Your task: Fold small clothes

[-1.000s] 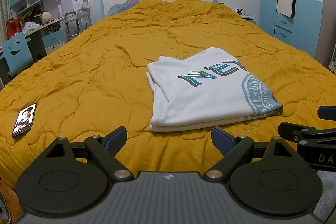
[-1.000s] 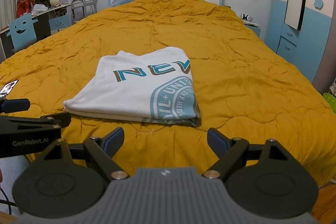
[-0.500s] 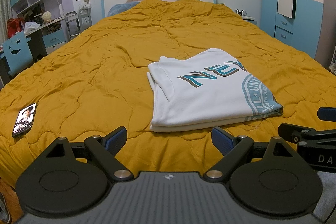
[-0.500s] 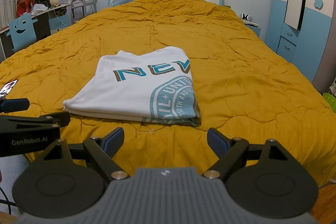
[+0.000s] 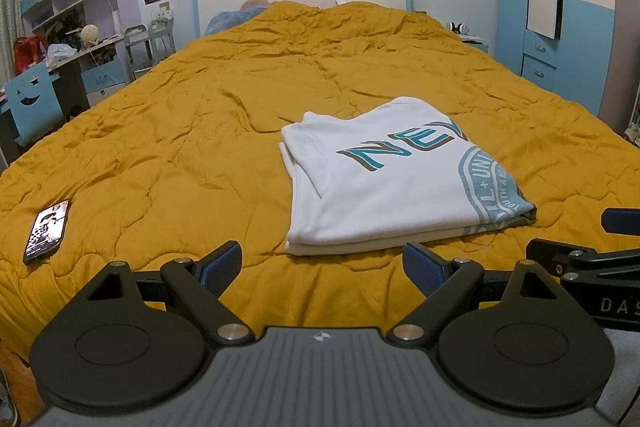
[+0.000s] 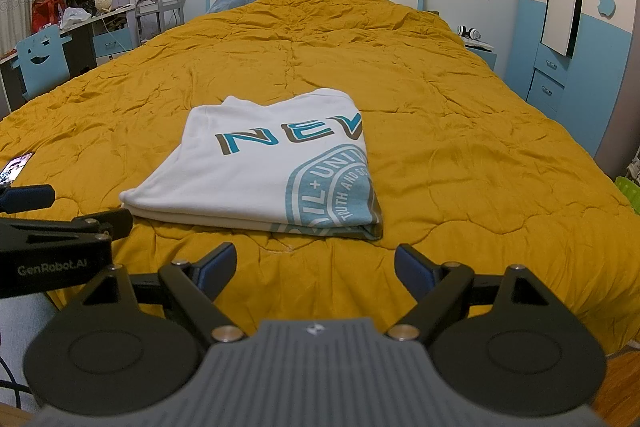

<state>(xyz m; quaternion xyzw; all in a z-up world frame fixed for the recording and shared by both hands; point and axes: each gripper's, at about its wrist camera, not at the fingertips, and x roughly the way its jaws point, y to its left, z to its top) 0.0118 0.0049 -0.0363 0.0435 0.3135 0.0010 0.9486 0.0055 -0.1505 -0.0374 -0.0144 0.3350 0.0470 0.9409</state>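
Left gripper [image 5: 322, 261]: jaws spread wide, nothing held, poised at the near edge of the bed, short of the T-shirt. Right gripper [image 6: 315, 261]: likewise spread and empty, level with its partner just beside it.

No change against the views of a second ago and half a second ago: same pose for both grippers, same lie of the cloth. Probable meaning: fold complete, grippers withdrawn and idle.

White T-shirt [image 5: 394, 187]: folded into a compact rectangle of several layers, print uppermost, flat on the yellow quilt [image 5: 180, 131], just beyond both sets of fingertips. Near edges aligned, as far as the fisheye distortion permits judgement.

Phone [image 5: 47, 231]: face up on the quilt, well apart from the T-shirt, toward the left edge. Outside any path to the garment. Desk, chair and shelves at left, wardrobe [image 6: 584, 39] at right: all off the bed, no obstruction.
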